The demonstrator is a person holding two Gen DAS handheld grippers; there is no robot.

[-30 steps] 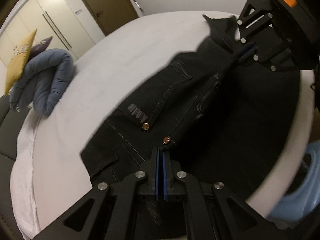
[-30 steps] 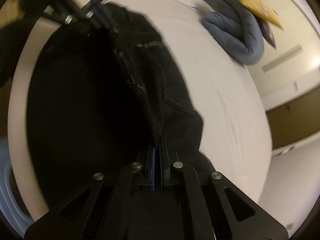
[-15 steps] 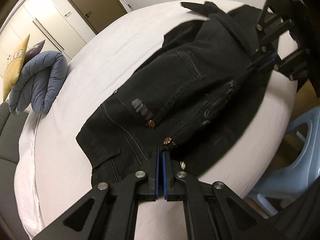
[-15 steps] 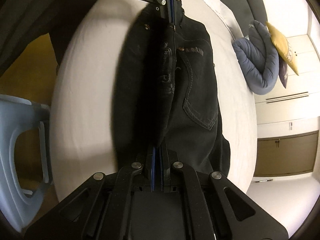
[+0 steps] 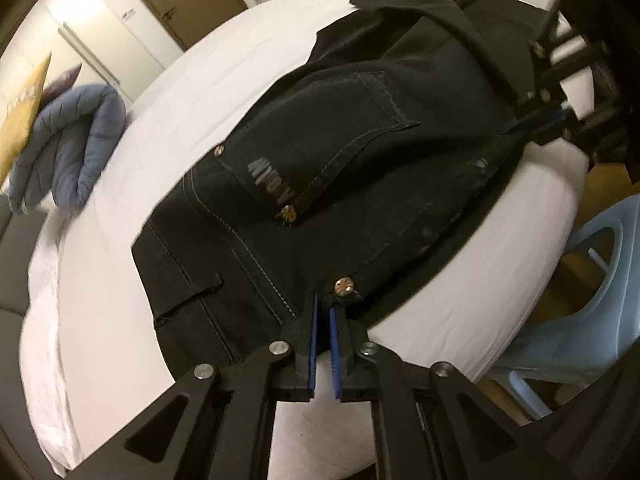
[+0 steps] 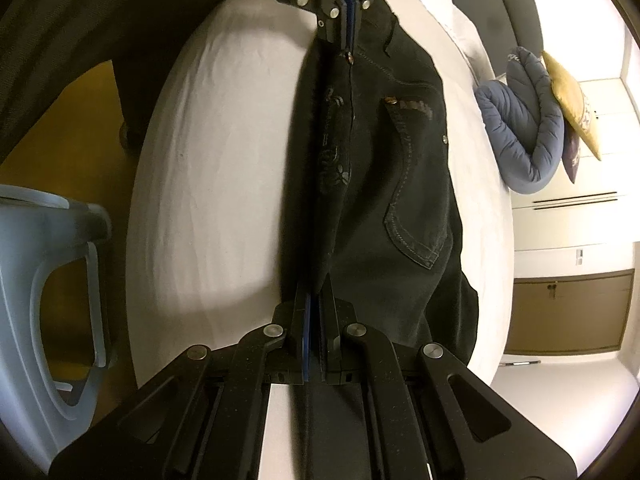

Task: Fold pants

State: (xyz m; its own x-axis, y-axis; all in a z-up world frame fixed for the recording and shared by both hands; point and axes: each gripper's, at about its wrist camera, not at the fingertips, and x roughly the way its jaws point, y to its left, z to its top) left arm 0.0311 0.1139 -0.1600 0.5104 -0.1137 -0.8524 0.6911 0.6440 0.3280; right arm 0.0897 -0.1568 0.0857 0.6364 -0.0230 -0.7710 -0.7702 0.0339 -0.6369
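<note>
Black jeans [image 5: 340,168] lie folded lengthwise on a white bed [image 5: 192,92], back pocket up. My left gripper [image 5: 323,306] is shut on the waistband corner by a copper rivet. My right gripper [image 6: 313,296] is shut on the folded edge of the pants [image 6: 384,168] further down the leg side. The two grippers face each other: the right one shows at the far right of the left wrist view [image 5: 556,114], the left one at the top of the right wrist view [image 6: 346,0]. The fold edge is stretched between them near the bed's edge.
A rolled blue-grey duvet [image 5: 68,144] and a yellow cushion [image 5: 24,108] lie at the far side of the bed. A pale blue plastic stool [image 5: 576,292] stands on the floor beside the bed, also in the right wrist view [image 6: 44,300]. Wardrobe doors and a brown door stand behind.
Both grippers have pulled the pants toward the bed's near edge and lowered them, so the fabric now lies flatter and more white sheet shows beside the fold. Both stay shut.
</note>
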